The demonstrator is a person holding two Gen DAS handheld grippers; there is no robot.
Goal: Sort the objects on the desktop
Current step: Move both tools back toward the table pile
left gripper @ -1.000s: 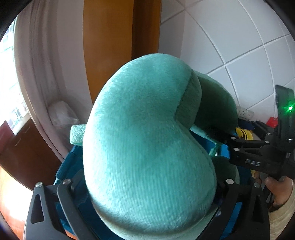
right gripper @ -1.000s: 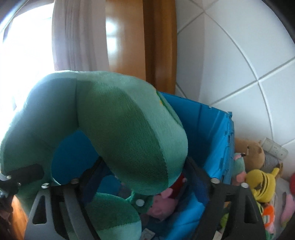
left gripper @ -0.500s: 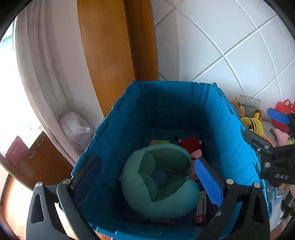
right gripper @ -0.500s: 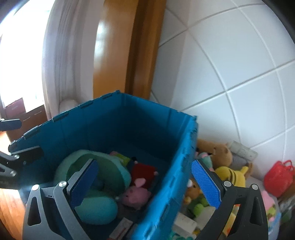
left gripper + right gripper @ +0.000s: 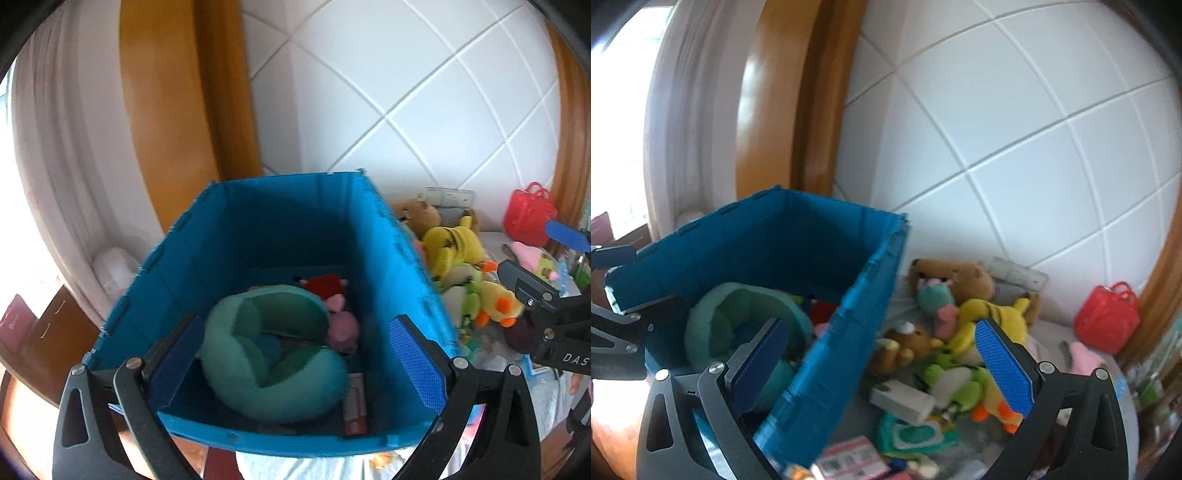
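Green U-shaped plush neck pillow (image 5: 273,354) is lying inside the blue plastic folding crate (image 5: 280,206), one of each. Left gripper (image 5: 295,354) and right gripper (image 5: 882,354) are both gaping wide, holding nothing, the right one's jaws having just been opening. Plush toys (image 5: 960,332) are crowding the desk along the crate's right wall, toward the tiled wall (image 5: 1015,129).

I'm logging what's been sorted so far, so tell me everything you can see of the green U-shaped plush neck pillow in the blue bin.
The green U-shaped plush neck pillow looks soft and velvety, in two greens: paler outside, darker on its inner curve. It lies curled on the floor of the blue plastic folding bin, toward the near wall, its opening facing up. A pink plush toy presses against its far side. Neither gripper touches it.
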